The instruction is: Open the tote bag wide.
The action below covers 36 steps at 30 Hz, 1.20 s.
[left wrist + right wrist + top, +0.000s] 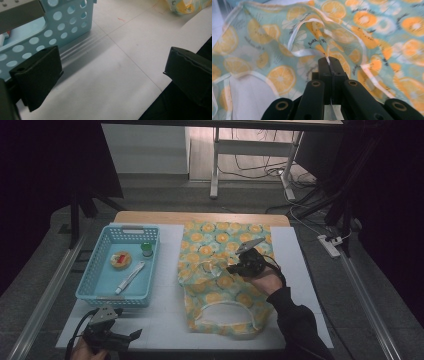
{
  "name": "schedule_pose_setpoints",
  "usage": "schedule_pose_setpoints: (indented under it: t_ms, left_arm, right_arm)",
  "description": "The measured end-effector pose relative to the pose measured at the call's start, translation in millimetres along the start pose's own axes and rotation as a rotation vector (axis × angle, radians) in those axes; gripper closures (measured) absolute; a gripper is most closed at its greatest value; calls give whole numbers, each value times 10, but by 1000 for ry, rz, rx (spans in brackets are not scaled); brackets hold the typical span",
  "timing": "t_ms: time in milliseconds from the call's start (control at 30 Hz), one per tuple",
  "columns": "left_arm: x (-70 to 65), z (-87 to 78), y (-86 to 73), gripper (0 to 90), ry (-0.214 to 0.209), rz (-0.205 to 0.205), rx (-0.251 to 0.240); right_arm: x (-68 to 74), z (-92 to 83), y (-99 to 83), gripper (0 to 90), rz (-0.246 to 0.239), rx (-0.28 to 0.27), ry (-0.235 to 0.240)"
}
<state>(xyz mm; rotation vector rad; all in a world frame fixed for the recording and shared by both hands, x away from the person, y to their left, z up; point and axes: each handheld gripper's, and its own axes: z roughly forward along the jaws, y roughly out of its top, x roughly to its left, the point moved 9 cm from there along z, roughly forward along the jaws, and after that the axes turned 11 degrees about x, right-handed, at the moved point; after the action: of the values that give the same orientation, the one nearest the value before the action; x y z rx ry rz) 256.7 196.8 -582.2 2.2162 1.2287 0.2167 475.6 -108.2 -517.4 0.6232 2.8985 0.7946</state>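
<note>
Teal orange-slice print cloth [220,270], light blue basket [95,280], black tools

On the bench [165,332], an orange-print cloth [220,285] lies spread at the middle. The right gripper [235,268] pinches a lifted fold of it. The left gripper [132,336] rests near the front edge, just below a blue basket [100,290] holding a round tin [120,259], a small jar [146,249] and a white tube [130,277].

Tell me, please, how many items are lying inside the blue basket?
3 in the blue basket: a round red-and-yellow item near the middle, a small green-topped container at its far right, and a white stick-shaped item nearer the front. Smaller things might escape notice.
</note>
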Motion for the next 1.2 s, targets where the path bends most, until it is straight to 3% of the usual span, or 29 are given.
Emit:
schedule_pose_setpoints:
  t_ms: [667, 1200]
  left_arm:
    - [2, 0, 1, 12, -1, -1, -1]
    - [1, 0, 0, 12, -1, -1, -1]
  right_arm:
    - [-192, -393, 456, 900, 14, -73, -20]
    - [-273, -539, 689, 900, 19, -121, -38]
